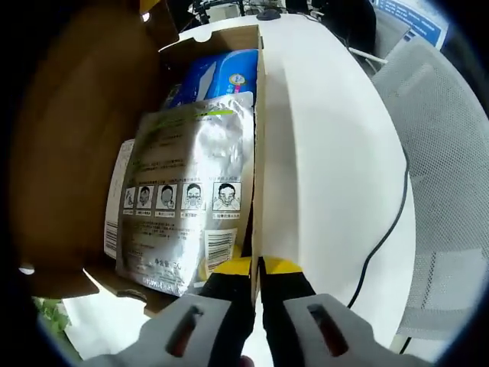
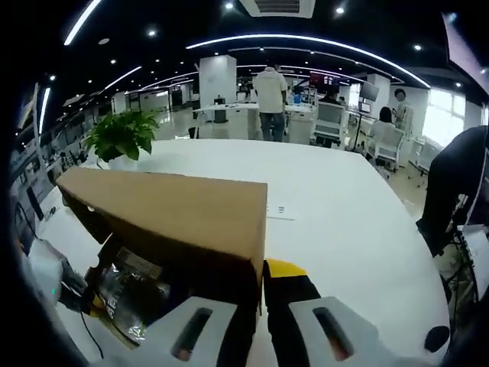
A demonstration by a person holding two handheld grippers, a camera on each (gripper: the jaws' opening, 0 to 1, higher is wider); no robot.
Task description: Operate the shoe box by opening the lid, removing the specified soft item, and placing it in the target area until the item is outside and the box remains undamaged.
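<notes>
In the left gripper view the box wall point(image 1: 258, 153) is pinched edge-on by the left gripper point(image 1: 257, 267), clenched at six o'clock. A silver mask packet point(image 1: 187, 199) is seen inside the shoe box point(image 1: 76, 153), toward nine o'clock of the jaws, with a blue pack point(image 1: 218, 76) beyond it at twelve. In the right gripper view the raised lid point(image 2: 176, 214) is gripped at its edge by the right gripper point(image 2: 263, 283) above the white table point(image 2: 344, 222).

The brown cardboard shoe box point(image 1: 256, 115) sits open on the white table, its lid point(image 2: 176, 214) raised up on the left side. Inside lies a silver foil pack point(image 1: 187, 199) printed with face-mask pictures, flat and facing up, with a blue packet point(image 1: 221, 75) tucked under its far end.
</notes>
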